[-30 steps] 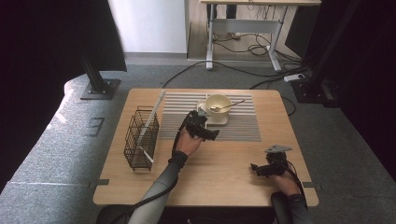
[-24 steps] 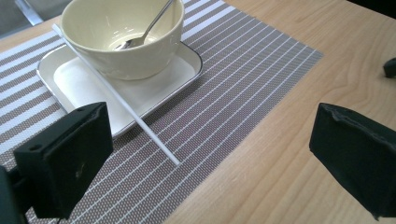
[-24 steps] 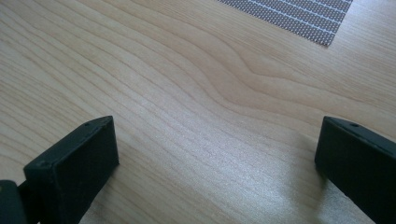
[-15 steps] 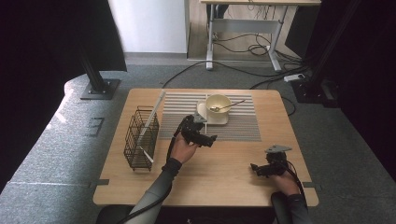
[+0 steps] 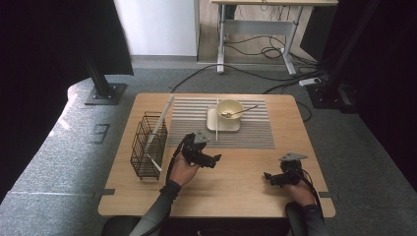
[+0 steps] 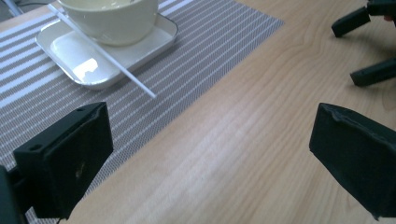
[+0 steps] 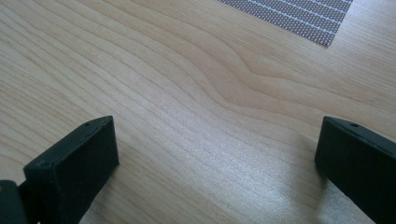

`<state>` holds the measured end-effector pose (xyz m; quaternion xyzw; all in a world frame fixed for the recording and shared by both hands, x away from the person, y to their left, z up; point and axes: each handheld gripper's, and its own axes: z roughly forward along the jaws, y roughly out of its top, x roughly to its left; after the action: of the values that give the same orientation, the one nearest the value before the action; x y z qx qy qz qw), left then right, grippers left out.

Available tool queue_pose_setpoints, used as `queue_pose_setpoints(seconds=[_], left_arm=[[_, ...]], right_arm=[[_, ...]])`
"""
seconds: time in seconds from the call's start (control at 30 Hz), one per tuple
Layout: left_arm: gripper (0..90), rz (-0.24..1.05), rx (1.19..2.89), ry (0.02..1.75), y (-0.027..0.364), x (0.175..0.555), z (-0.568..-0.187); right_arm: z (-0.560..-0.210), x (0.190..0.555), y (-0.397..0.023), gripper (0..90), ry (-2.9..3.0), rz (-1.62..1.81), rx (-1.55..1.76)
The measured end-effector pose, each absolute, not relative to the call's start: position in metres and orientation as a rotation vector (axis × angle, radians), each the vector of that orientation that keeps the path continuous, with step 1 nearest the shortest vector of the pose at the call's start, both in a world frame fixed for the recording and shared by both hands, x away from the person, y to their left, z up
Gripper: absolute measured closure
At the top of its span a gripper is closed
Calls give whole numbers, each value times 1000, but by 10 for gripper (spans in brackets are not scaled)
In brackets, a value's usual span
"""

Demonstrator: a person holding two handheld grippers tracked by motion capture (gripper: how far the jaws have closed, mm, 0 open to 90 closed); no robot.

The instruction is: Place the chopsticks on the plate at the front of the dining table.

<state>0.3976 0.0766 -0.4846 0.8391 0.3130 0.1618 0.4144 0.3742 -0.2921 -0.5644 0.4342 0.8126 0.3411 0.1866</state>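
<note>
A cream bowl (image 5: pixel 230 108) with a spoon (image 5: pixel 243 111) in it stands on a small white tray (image 5: pixel 224 125) on the striped placemat (image 5: pixel 246 135). A thin white stick (image 5: pixel 217 120) lies across the tray's left side. My left gripper (image 5: pixel 210 160) hovers open over bare wood just in front of the mat, empty. In the left gripper view the bowl (image 6: pixel 109 18), tray (image 6: pixel 70 49) and stick (image 6: pixel 100 49) lie ahead at the upper left. My right gripper (image 5: pixel 269 177) stands open and empty low over the wood near the front right.
A black wire basket (image 5: pixel 147 145) stands at the table's left, with a pale flat piece (image 5: pixel 163 118) leaning on edge at its right side. The right gripper's two jaws appear at the upper right of the left gripper view. Bare wood (image 7: pixel 196 93) lies under the right gripper.
My left gripper has drawn back from the tray toward the person's side, still open and empty. The right gripper has stayed put.
</note>
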Motion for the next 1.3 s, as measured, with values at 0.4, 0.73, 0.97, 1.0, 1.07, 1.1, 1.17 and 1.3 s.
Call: queue_pose_setpoints(seconds=[0.4, 0.73, 0.97, 1.0, 1.07, 1.1, 1.17, 1.3], left_arm=[[0, 394, 2108, 809, 95, 372, -511], [0, 387, 2143, 839, 111, 357, -531], [0, 376, 2181, 870, 119, 347, -545], [0, 375, 2187, 872, 120, 346, -546], [0, 365, 2202, 879, 121, 345, -551], [0, 359, 2209, 883, 122, 344, -553], [0, 344, 2221, 895, 124, 344, -558], [0, 345, 2242, 907, 123, 344, -558]], right_arm=[[-564, 374, -291, 0, 2281, 958, 1232], [-565, 374, -290, 0, 2273, 955, 1239], [-564, 374, -290, 0, 2272, 954, 1241], [-564, 374, -290, 0, 2271, 954, 1242], [-564, 374, -290, 0, 2271, 954, 1244], [-564, 374, -290, 0, 2270, 954, 1244], [-564, 374, -290, 0, 2270, 954, 1245], [-564, 374, -290, 0, 2270, 953, 1247]])
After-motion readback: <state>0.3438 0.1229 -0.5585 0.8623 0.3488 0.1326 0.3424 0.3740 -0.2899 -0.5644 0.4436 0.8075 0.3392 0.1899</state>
